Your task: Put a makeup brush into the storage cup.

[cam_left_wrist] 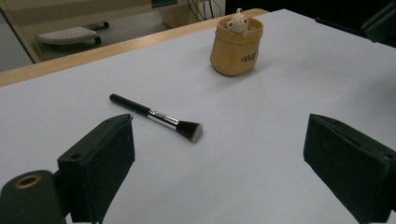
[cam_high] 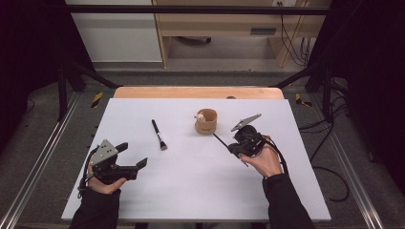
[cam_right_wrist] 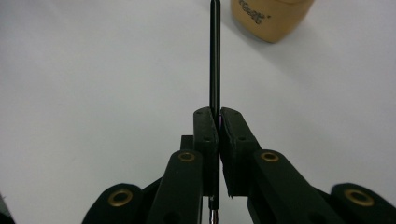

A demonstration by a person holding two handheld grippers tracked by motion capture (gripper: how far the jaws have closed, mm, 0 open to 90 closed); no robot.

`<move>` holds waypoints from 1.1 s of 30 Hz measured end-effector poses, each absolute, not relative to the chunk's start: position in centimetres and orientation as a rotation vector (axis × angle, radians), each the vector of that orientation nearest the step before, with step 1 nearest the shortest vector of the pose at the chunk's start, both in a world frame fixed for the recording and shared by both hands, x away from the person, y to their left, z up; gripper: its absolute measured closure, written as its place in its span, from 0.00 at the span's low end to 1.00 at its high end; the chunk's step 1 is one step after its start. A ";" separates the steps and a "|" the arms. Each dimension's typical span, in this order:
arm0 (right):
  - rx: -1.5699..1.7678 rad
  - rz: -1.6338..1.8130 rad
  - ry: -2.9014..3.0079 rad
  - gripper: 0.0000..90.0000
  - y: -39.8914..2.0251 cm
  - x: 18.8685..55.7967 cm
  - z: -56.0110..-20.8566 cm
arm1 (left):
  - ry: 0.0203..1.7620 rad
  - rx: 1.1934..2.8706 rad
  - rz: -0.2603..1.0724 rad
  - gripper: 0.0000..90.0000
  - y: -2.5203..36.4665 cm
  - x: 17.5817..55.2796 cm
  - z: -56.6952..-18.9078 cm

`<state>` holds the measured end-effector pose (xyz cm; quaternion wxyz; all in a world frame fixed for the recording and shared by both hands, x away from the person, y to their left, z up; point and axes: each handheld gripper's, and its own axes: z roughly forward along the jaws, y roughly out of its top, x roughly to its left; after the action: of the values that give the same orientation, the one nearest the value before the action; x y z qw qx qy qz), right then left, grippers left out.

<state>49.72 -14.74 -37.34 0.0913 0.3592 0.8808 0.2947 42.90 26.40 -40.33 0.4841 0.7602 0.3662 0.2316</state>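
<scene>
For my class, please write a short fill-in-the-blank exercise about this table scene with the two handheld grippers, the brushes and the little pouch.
1. The right gripper is shut on a thin black ____.
2. The left gripper has its jaws ____.
3. The makeup brush lies flat on the ____ table.
4. The tan pouch stands between the makeup brush and the ____ gripper.

Missing words: stick; open; white; right

Probably a lab: white table [cam_high: 191, 191] inside black frame [cam_high: 191, 9], trailing cables [cam_high: 291, 43]
</scene>
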 end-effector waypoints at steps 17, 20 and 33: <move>0.892 0.944 2.710 0.95 -13.0 47.7 -35.4 | 0.798 1.921 0.571 0.09 24.7 42.8 -38.9; 0.870 0.964 2.717 0.95 -12.7 47.4 -35.1 | 0.780 1.946 0.578 0.09 24.2 42.8 -38.5; 0.803 0.967 2.787 0.95 -11.7 46.7 -34.9 | 0.665 2.063 0.603 0.10 21.1 42.9 -37.5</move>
<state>46.66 -11.72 -34.87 0.0419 0.2625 0.9108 0.3160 42.91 21.14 -37.47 0.4314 0.8273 0.2667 0.2416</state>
